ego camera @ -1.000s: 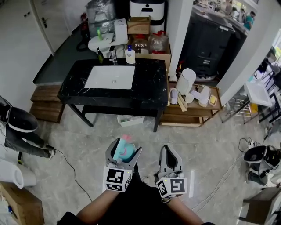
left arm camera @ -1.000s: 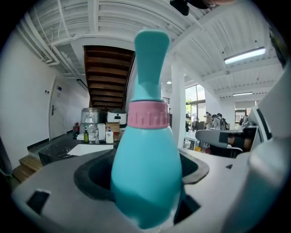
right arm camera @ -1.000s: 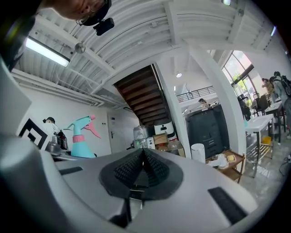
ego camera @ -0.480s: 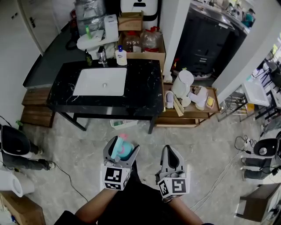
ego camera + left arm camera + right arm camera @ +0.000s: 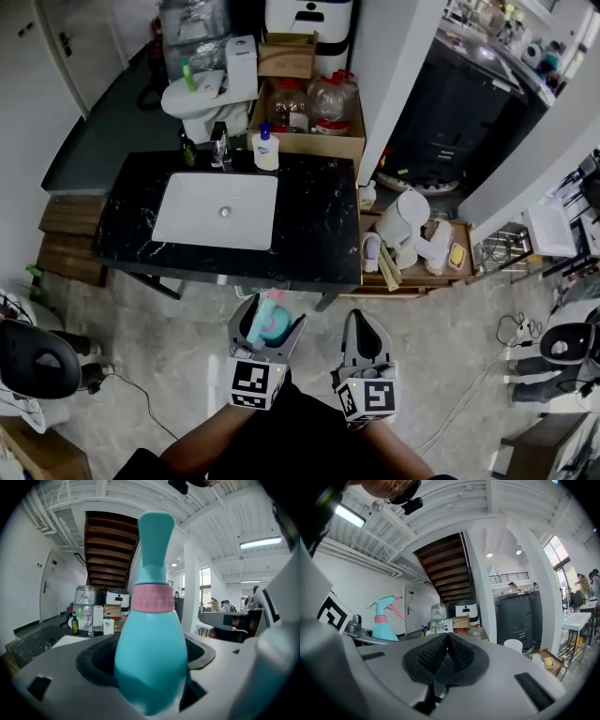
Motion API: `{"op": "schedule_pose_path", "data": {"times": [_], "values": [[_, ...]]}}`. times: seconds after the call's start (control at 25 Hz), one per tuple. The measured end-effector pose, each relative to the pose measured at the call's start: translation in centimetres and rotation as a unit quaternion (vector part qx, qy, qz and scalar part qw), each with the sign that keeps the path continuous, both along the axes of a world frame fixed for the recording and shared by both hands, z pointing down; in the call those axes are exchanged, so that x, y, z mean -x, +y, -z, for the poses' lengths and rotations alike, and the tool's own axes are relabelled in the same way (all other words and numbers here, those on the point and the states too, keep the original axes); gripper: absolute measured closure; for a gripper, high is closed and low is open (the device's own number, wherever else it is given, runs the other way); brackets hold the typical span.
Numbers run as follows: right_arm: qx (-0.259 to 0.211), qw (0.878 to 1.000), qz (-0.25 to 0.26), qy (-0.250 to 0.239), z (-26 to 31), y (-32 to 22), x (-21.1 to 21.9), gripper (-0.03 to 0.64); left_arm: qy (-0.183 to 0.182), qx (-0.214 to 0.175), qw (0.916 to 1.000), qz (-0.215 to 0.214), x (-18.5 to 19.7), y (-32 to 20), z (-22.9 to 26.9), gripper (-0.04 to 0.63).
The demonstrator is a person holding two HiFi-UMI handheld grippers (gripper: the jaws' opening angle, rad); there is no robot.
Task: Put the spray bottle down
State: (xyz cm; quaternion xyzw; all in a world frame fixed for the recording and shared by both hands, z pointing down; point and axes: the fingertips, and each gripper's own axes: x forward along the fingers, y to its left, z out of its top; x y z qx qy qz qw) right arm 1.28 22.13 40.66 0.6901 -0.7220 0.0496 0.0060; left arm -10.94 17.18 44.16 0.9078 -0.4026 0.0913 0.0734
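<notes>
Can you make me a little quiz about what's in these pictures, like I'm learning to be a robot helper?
1. True or false: the right gripper holds the bottle.
2. What colour is the bottle's collar? A green, B pink, C black.
3. Fill in: the white sink is set into a black ____.

Key
1. False. The left gripper holds it; the right one's fingers are shut on nothing.
2. B
3. counter
</notes>
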Motion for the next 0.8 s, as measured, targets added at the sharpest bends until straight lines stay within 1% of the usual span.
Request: {"op": "schedule_pose_path", "data": {"times": [0.12, 0.32, 0.48, 0.68, 0.8], "values": [[0.0, 1.0, 0.008, 0.016, 0.5, -4.1, 0.5, 0.601, 0.006, -0.004, 1.0, 0.001, -0.1, -3.7, 0.6, 0.19], [0.019, 1.0, 0.011, 0.021, -0.3, -10.7, 1.1, 0.601, 0.009, -0.016, 0.9998, 0.011, -0.2, -9.5, 1.5, 0.19], [0.034, 0.999, 0.025, 0.025, -1.1, -14.9, 1.8, 0.601, 0.016, -0.019, 0.9996, 0.011, -0.7, -13.2, 1.8, 0.19], [0.055, 0.998, 0.002, 0.004, -2.6, -18.9, 0.6, 0.601, 0.011, -0.039, 0.9992, -0.006, -0.3, -16.3, 3.1, 0.19], [0.056, 0.998, -0.002, 0.005, -2.9, -20.4, 0.5, 0.601, 0.016, -0.044, 0.9989, -0.008, 0.1, -17.5, 3.6, 0.19]]}}
